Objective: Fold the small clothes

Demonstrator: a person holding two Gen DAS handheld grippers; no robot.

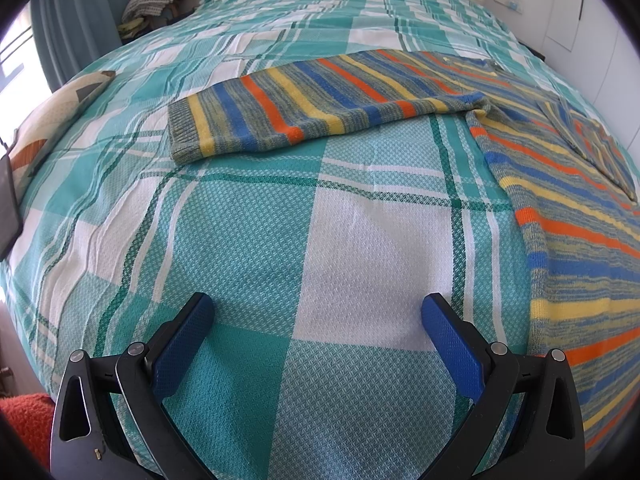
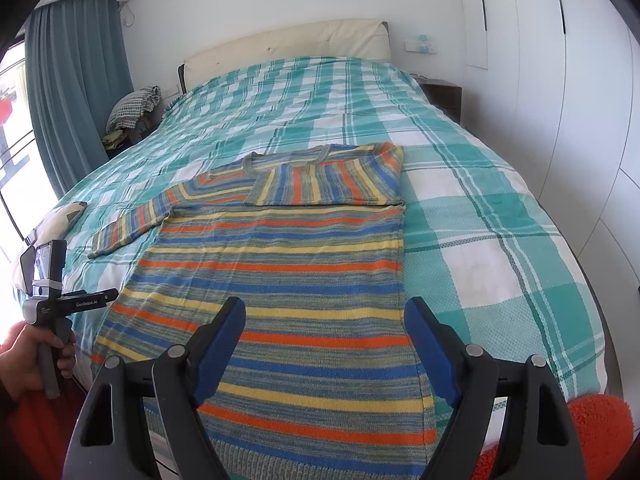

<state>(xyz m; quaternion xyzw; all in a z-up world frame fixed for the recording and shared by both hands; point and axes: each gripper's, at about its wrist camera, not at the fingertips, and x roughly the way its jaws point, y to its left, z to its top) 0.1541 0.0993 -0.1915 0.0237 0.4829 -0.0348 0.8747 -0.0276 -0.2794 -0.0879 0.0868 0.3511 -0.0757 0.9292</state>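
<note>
"GenRobot.AI" on left tongs (image 2: pixel 90 303), striped sweater (image 2: pixel 280 280)

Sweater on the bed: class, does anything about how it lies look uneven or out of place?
Yes. One sleeve is folded across the chest, while the other sleeve lies stretched out sideways on the bedspread, so the sweater looks lopsided.

1. the left gripper (image 1: pixel 318 312) hangs over the checked bed cover (image 1: pixel 248 240), jaws wide apart, nothing between them.
2. a striped sweater (image 1: pixel 568 208) lies to its right.
3. one sleeve (image 1: pixel 304 108) stretches flat ahead of the gripper.
</note>
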